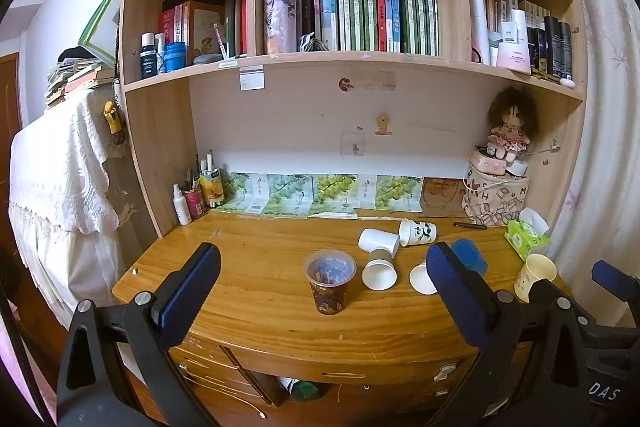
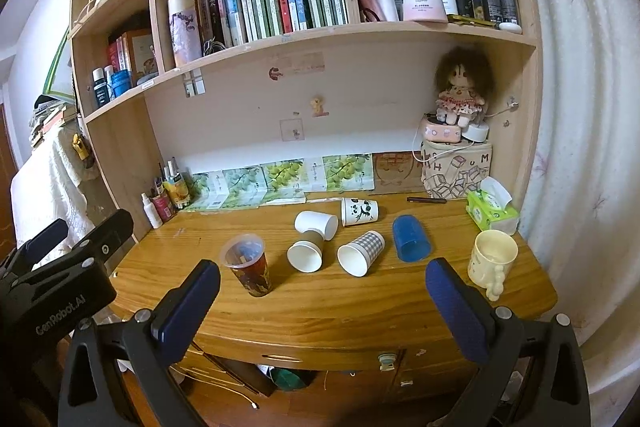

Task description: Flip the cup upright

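Beneath a crowded bookshelf (image 2: 280, 3), a wooden worktop (image 2: 320, 299) carried a scatter of cups. Five were seen lying on their sides near the middle: a checked cup (image 2: 362, 253), a brown-sleeved cup (image 2: 306, 253), a plain white cup (image 2: 316, 223) touching it from behind, a panda-print cup (image 2: 359, 211) further back, and a blue cup (image 2: 411, 238) to the right. Two were already upright: a clear dark-patterned cup (image 2: 248, 263) at the left and a cream mug (image 2: 491, 261) at the right edge. Which cup was meant could not be told from the task line alone.

Both claws were held back from the front edge, well apart from every cup. The right claw (image 2: 320, 307) was seen with its jaws spread wide and empty; the left claw (image 1: 320, 291) likewise stood wide apart, gripping nothing.

Several risks were judged likely. The brown-sleeved and white cups were touching, so one could be rolled by a grasp on the other. Thin paper walls could be crushed by a hard squeeze. A fallen cup could be nudged into a roll by one finger arriving early. The upright clear cup, standing just beside the brown-sleeved one, could be toppled by a sweeping approach.
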Tool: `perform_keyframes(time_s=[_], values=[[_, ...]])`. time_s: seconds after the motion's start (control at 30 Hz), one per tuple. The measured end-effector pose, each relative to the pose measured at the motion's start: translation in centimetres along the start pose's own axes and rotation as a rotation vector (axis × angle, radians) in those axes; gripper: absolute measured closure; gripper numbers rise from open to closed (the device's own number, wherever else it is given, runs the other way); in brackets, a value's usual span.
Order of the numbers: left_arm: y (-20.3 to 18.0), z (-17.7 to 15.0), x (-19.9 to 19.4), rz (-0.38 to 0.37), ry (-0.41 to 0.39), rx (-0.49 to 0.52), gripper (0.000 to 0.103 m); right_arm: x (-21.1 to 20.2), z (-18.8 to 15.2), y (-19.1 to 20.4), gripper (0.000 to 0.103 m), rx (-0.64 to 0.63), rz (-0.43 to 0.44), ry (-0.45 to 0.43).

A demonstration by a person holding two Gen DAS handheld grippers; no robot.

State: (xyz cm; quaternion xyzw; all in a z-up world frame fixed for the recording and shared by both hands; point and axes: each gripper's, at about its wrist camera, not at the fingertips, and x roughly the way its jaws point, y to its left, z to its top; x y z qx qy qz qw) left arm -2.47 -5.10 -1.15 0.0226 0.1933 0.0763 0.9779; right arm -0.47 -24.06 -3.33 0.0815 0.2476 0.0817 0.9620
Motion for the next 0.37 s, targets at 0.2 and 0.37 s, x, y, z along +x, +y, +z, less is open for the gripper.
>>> perform_keyframes(time_s=[0.2,0.37], values=[[0.05,0.24,0.1,0.009,0.0,-0.001,0.0,0.27,-0.04,0.12,0.0,0.008,0.009,0.011],[0.16,0.3,0.2,0.013,0.0,-0.003,0.0,0.4,-0.2,0.32,0.0,0.011,0.01,0.017]])
